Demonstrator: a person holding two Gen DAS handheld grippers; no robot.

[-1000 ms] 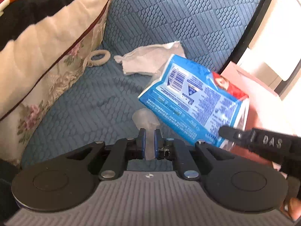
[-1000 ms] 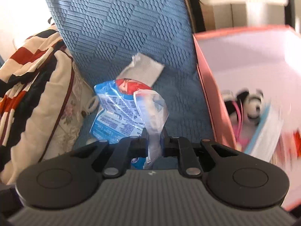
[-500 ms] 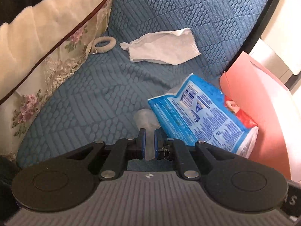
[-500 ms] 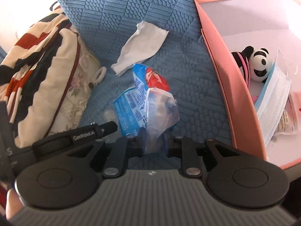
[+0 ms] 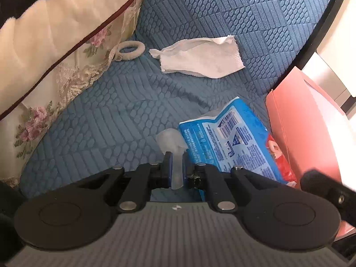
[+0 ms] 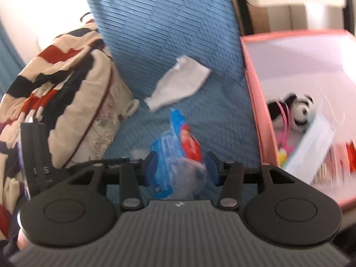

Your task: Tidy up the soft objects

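blue packet (image 5: pixel 231 142) on sofa beside pink box (image 5: pixel 296 120), left tool (image 5: pixel 176 166) pinching its clear flap, right tool (image 6: pixel 180 166) spread apart

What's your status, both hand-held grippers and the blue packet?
Left hand-held gripper shut on clear plastic tab. Right hand-held gripper open around blue packet. Pink box right of packet, nothing between.

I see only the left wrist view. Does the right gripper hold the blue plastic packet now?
Observer: No. The right gripper is open, and its fingers stand on either side of the blue plastic packet.
Operator: What lies inside the pink cardboard box? I see only its outer wall.
Observer: The pink cardboard box holds a black-and-white panda plush toy and a pale blue face mask.
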